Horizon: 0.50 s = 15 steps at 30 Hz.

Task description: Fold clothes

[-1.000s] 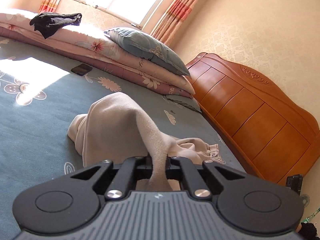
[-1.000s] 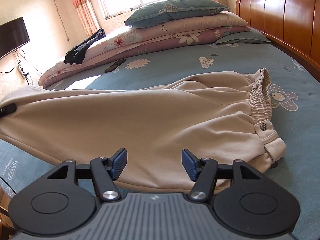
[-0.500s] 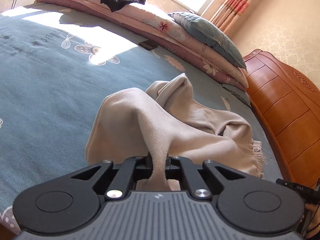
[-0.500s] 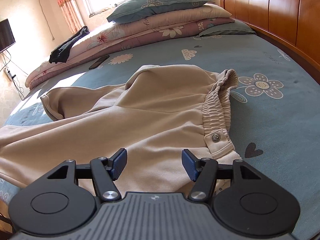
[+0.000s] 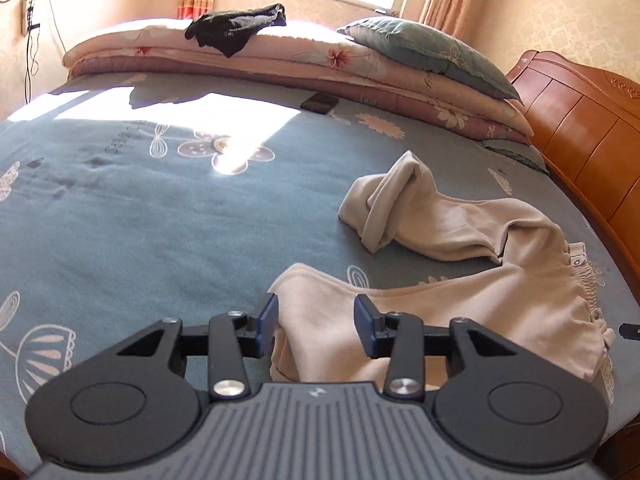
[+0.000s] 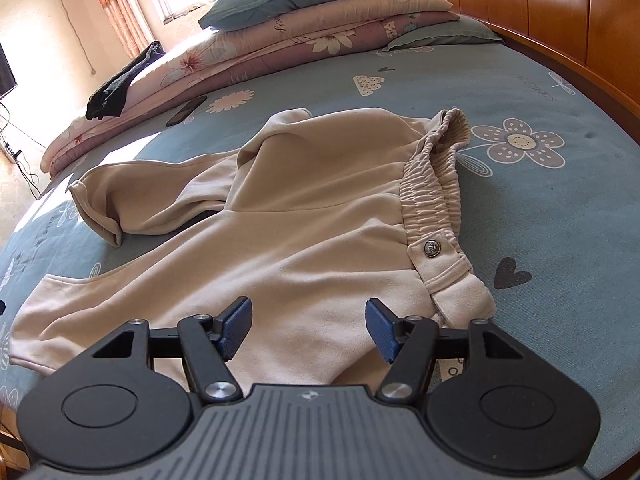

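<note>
On the bed (image 5: 120,220), left gripper (image 5: 316,322) fingers are opening, beige trousers (image 5: 460,300) released; right gripper (image 6: 308,326) fingers stay wide.

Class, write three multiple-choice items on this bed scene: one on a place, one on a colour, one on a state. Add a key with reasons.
1. Where does the black garment lie?
A. on the folded quilts
B. on the bedsheet
C. on the headboard

2. What colour are the trousers?
A. navy
B. beige
C. red

3. How is the left gripper?
A. clamped on cloth
B. out of view
C. fingers apart, not pressing the cloth

Key: 1 A, it drapes over the quilt stack; 2 B, pale beige in both views; 3 C, its fingers are opening, a trouser leg lying loose between them.
</note>
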Each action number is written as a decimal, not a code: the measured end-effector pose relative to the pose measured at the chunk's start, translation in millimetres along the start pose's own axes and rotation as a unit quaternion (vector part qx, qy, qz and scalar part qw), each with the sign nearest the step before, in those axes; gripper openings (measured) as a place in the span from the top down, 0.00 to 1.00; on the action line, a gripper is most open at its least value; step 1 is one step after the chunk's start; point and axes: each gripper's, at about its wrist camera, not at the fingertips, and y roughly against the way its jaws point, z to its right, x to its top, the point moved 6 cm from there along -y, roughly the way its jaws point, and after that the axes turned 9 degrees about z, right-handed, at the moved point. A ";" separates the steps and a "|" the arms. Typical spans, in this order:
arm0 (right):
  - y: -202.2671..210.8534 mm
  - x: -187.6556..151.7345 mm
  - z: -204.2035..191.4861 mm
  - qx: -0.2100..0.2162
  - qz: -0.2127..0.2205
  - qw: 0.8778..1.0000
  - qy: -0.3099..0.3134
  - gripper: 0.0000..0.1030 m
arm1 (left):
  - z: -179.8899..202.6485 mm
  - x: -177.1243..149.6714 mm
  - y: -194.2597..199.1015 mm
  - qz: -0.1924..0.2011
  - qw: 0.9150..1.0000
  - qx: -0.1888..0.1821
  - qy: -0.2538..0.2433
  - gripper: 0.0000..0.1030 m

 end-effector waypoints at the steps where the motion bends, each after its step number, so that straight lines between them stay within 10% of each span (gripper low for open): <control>1: -3.6 0.0 -3.2 0.003 -0.001 1.000 0.001 0.34 | 5.2 8.1 -1.1 0.006 1.000 -0.004 -0.012 0.55; 10: -25.4 -8.3 -37.2 0.027 -0.020 0.999 0.027 0.34 | 55.3 1.3 -41.4 -0.039 0.996 -0.050 -0.067 0.53; 15: -25.6 -13.2 -46.6 0.061 -0.026 0.997 0.040 0.33 | 54.6 -16.0 -13.1 -0.028 0.982 -0.005 -0.189 0.51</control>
